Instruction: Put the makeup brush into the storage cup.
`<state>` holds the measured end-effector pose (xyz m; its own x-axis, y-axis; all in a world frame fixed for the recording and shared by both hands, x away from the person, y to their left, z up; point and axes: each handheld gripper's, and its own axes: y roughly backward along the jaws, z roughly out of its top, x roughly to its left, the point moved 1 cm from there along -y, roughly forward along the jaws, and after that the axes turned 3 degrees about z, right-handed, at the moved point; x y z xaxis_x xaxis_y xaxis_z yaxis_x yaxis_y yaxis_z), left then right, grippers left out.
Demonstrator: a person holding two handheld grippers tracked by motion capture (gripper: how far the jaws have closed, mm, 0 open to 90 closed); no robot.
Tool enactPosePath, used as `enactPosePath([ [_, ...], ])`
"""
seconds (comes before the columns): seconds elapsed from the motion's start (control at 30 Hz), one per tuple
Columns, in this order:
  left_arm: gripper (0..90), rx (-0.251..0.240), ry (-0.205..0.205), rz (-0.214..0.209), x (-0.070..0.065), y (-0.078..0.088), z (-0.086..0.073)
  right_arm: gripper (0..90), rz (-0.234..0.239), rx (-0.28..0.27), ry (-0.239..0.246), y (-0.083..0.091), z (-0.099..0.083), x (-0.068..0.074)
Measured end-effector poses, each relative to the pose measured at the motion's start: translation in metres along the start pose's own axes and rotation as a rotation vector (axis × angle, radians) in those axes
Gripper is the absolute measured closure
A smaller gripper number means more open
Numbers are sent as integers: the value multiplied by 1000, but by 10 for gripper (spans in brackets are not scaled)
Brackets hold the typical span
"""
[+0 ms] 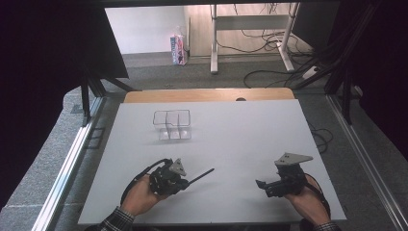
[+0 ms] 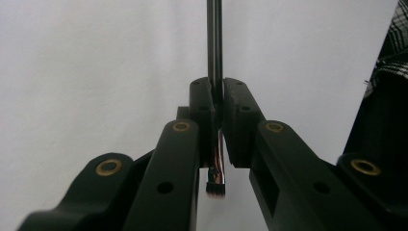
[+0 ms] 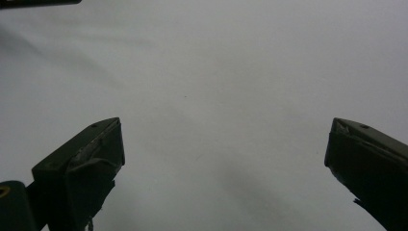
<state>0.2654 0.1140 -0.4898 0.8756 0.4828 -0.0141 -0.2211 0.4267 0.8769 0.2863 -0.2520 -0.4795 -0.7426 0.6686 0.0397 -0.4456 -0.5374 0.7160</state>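
Nearest your edge of the white table [image 1: 231, 144]: your two hands, one tool each.

Item, left tool [image 1: 185, 183]: at the near left, lying low over the table top and pointing right and slightly away from you. Its jaws are closed tight on a thin black brush [image 1: 201, 176]. From the left gripper view, the brush [image 2: 215, 38] runs straight out between the pads as a dark slim handle, while its short bristled end hangs back behind the pads, between the jaw arms. Most of the handle sticks out past the tips, slanting just above the surface.

Item, right tool [image 1: 260, 183]: at the near right, well apart from the left, pointing left. From the right gripper view its jaws stand wide apart with bare table between them; you hold nothing there.

Item, clear organiser [image 1: 172, 125]: farther back, left of centre, a transparent box with dividers, well apart from both tools.

Item, wooden strip [image 1: 209, 95]: along the far edge.
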Motion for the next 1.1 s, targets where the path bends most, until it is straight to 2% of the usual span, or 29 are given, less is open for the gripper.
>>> enactPosePath([
  [0.03, 840, 0, -5, -6, -1, -1, 1, 0, 0, 16, 35, -2, 3, 5],
  [0.07, 840, 3, -10, -8, -2, -2, 2, 0, 0, 16, 35, -2, 3, 5],
  [0.2, 839, 14, -40, -19, -3, -4, 7, 0, 25, 23, 89, -5, 13, 16],
  [0.3, 840, 19, -61, -34, -5, -6, 12, 0, 58, 38, 138, -7, 20, 22],
  [0.33, 840, 19, -66, -38, -5, -6, 13, 0, 72, 53, 170, -10, 24, 27],
  [0.4, 840, 23, -84, -43, -6, -7, 16, 0, 81, 58, 178, -12, 26, 30],
  [0.5, 840, 25, -101, -51, -7, -8, 20, 0, 119, 87, 220, -19, 32, 38],
  [0.57, 840, 24, -109, -57, -8, -9, 22, 2, 123, 91, 223, -20, 33, 40],
  [0.83, 839, 38, -154, -74, -14, -13, 34, 98, 165, 126, 300, -32, 45, 52],
  [0.9, 839, 42, -164, -81, -16, -15, 37, 143, 186, 146, 337, -37, 47, 56],
  [0.97, 839, 43, -168, -83, -16, -15, 39, 160, 194, 151, 343, -38, 48, 57],
  [1.1, 839, 45, -180, -92, -19, -16, 42, 222, 218, 171, 387, -43, 52, 61],
])
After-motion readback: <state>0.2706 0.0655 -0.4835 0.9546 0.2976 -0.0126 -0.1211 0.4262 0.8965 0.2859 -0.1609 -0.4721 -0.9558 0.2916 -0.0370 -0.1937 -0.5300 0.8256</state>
